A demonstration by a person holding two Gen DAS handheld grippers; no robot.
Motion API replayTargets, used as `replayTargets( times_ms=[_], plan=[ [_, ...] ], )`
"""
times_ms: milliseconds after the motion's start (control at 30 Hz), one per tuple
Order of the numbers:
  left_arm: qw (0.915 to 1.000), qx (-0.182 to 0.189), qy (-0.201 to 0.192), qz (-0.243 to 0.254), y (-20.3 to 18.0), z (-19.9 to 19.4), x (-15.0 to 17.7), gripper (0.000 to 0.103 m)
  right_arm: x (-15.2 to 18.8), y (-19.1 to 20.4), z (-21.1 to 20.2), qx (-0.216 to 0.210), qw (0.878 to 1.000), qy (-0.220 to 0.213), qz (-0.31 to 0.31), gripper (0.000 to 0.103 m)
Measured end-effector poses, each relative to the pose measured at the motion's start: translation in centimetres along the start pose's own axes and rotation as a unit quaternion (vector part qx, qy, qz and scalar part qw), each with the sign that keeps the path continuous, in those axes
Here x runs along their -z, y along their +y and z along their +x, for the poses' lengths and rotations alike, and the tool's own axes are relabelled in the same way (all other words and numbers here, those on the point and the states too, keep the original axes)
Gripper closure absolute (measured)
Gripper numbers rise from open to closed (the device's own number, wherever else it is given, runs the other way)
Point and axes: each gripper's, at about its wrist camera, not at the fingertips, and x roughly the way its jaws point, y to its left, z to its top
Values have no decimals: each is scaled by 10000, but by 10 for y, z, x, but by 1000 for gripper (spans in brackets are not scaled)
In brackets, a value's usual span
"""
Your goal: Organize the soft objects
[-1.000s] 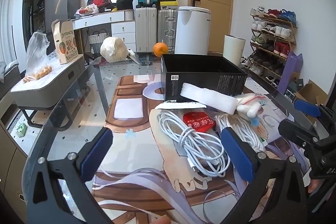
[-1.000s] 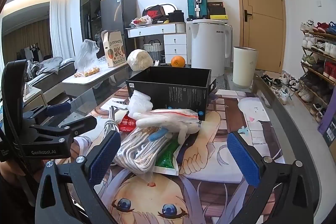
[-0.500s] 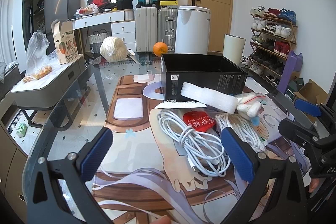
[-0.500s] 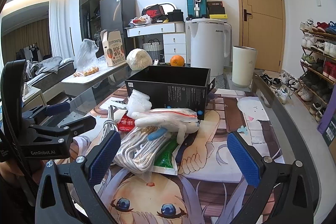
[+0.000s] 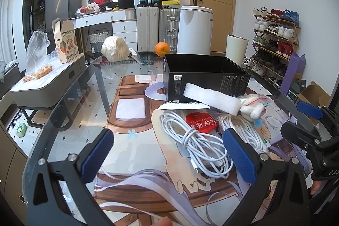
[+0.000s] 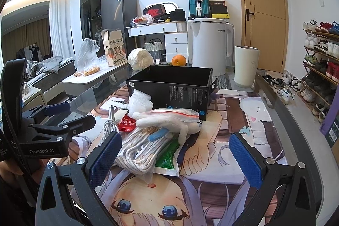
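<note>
**Both grippers held open short of the soft pile**

The left gripper (image 5: 168,150) was held with its jaws spread wide and nothing between them, above the near edge of the glass table (image 5: 63,118). The right gripper (image 6: 175,154) was likewise wide open and empty. Just beyond them lay the white cable coil (image 5: 199,141), the bagged rope bundle (image 6: 142,147), the white glove (image 6: 169,120) and the foam strip (image 5: 211,97), heaped against the near wall of the black box (image 6: 169,90) at mid-table. One item would best be pinched at its thickest fold, so that loops are not dragged along. The box floor was hidden; the red packet (image 5: 202,122) and green pouch (image 6: 166,159) were half buried, contents unreadable
</note>
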Motion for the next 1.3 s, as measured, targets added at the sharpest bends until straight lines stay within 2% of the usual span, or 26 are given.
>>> replayTargets(
  times_ms=[667,1300],
  plan=[
    [10000,-22,-19,42,1,0,0,0,4,1,5,15,10000,34,-19,0],
    [9999,121,0,67,2,-1,-3,0,2,5,4,-31,10000,65,-40,0]
  ],
)
